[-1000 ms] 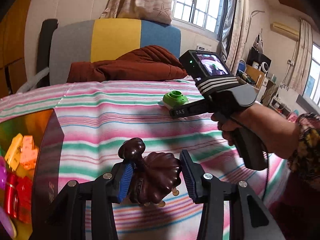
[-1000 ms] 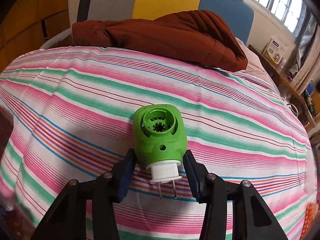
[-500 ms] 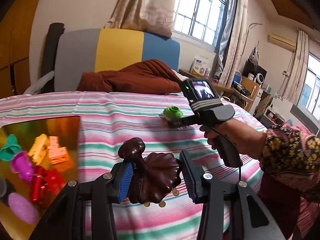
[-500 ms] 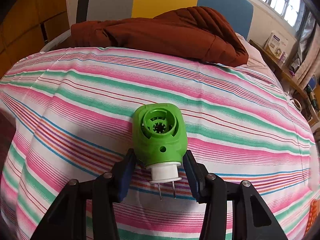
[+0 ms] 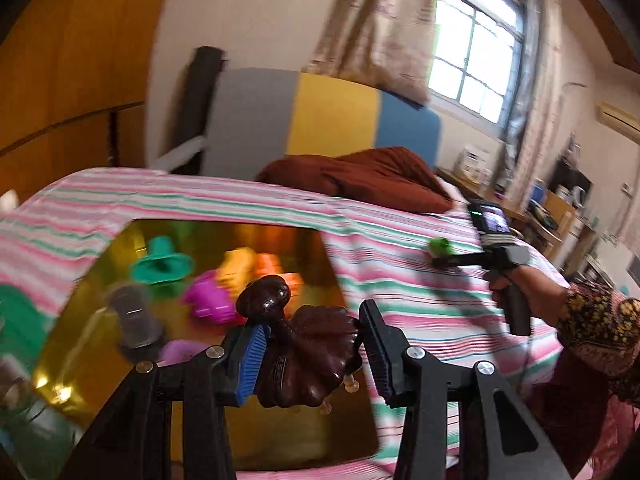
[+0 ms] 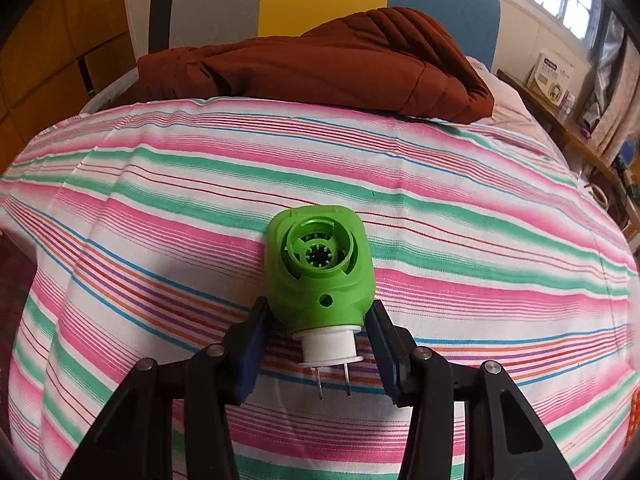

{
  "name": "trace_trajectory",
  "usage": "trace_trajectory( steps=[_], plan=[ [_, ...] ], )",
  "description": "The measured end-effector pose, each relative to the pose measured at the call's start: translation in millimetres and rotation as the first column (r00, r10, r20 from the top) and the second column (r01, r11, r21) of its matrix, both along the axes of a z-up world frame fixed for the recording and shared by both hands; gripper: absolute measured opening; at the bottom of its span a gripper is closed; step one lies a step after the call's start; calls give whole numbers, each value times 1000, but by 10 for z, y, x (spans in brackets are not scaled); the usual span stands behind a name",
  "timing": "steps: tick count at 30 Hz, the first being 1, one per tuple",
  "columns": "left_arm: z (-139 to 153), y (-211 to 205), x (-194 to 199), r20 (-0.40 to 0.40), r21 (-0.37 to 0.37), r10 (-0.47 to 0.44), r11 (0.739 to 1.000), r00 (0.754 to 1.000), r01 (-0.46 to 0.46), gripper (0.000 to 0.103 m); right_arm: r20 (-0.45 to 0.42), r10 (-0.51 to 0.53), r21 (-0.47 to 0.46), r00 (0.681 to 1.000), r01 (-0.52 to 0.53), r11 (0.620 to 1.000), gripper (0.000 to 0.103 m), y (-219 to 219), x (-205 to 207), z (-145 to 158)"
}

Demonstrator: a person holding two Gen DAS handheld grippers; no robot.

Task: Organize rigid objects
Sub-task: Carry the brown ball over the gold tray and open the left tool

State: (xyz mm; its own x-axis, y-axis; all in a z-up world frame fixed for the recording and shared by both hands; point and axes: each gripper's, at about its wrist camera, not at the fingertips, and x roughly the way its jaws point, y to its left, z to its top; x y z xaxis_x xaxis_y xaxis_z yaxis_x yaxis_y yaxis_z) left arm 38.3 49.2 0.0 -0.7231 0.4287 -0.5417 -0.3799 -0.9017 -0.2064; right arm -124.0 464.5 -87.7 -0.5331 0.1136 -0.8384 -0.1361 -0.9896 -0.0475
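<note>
No text can be read in either view. Print on the white box [image 6: 551,77] by the window is too small.

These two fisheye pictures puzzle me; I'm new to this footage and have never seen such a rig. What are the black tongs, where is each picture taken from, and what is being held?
There is no robot here. A person holds a two-finger gripper in each hand, and a camera on each looks forward along its fingers.

The left wrist view shows the left gripper carrying a dark brown shell-shaped ornament above a golden box that already holds coloured toys. Farther off you see the person's other hand with the right gripper.

The right wrist view shows the right gripper, its fingers either side of a green plug-in device with a white base and two metal pins, lying on the striped bedsheet. A rust-brown blanket lies behind.
</note>
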Motion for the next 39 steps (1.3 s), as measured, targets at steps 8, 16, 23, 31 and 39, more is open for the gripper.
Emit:
trace_trajectory(
  steps=[8,16,23,31,39],
  plan=[
    [-125,-547,-119,22,-47,147,988,989,-146,46,-4,-11,-38,1000,11,999,49,28,12,-1],
    [-406,-856,-327,85,-132,258,960,962,-246,46,-10,-14,-38,1000,14,999,49,27,35,1],
    [-559,-966,-440,103,-171,297,945,949,-277,46,-17,-16,-40,1000,16,999,49,26,47,2],
    [-632,-960,-490,106,-212,304,937,947,-277,46,-23,-18,-41,1000,17,999,49,24,49,-6],
    [-604,-907,-451,118,-198,317,936,941,-290,48,-23,-10,-42,1000,9,999,49,27,54,-5]
  ],
)
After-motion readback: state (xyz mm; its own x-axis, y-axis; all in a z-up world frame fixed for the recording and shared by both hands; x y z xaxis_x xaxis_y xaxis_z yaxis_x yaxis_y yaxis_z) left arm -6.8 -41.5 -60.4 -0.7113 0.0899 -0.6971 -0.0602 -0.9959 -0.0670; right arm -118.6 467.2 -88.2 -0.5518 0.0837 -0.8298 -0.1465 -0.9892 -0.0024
